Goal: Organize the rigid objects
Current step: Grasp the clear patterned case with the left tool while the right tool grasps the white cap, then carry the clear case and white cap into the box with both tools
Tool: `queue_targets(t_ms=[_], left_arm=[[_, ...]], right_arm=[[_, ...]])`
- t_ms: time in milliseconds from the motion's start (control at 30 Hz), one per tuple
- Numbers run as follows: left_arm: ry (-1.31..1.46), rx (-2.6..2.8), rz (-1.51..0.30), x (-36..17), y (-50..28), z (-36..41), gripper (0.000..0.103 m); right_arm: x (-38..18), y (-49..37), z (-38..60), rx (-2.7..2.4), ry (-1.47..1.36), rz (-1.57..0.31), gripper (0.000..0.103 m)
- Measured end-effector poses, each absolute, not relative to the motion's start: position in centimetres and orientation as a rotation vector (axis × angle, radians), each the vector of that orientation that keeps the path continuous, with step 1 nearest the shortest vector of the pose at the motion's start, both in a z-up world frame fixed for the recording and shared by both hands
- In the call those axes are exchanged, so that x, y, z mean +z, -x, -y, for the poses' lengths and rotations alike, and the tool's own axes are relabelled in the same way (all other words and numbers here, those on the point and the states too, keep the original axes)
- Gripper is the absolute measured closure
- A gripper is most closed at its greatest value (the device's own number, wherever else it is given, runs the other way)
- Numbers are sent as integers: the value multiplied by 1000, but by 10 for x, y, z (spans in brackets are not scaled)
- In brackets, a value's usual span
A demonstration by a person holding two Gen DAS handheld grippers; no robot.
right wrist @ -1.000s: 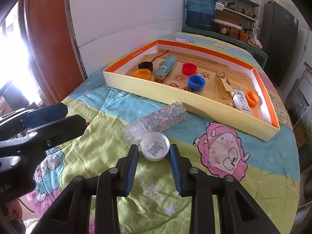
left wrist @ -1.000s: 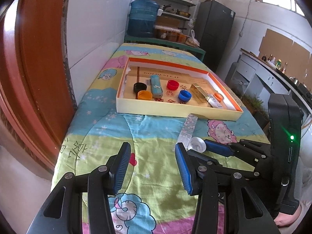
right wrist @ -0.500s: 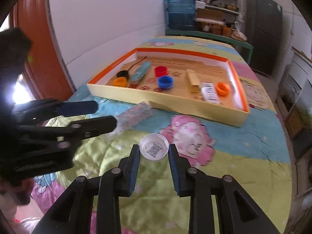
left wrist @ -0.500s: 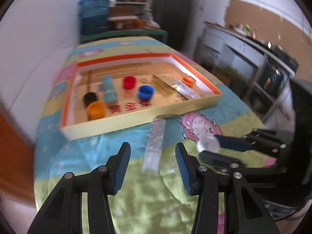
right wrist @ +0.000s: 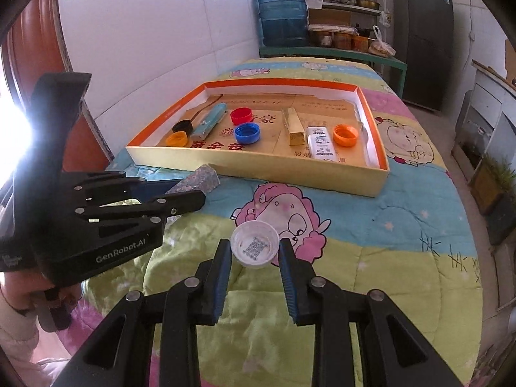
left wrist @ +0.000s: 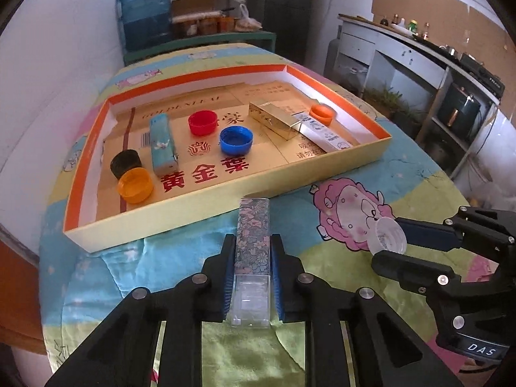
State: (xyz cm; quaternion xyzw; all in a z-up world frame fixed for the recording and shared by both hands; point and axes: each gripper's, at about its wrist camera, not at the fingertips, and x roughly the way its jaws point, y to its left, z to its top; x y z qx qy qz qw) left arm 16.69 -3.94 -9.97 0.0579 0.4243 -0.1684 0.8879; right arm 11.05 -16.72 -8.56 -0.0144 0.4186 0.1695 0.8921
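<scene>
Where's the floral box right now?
The floral box is clamped in the left gripper, on the quilt just before the tray's near wall.

The place is a home kitchen-cum-storeroom. Behind the quilt-covered table (right wrist: 371, 258) stands a big blue water jug (right wrist: 281, 16); right of the jug are shelves of pots and jars (right wrist: 342, 37), then a dark fridge (right wrist: 422, 42).
</scene>
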Motion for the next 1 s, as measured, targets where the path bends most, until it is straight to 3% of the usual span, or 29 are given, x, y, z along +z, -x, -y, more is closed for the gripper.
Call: queue_targets(t_ms=[1000], left_arm=[[117,-245,-749,-23,-154,2,83]], right_arm=[[-40,-137,151,382,59,-761,73]])
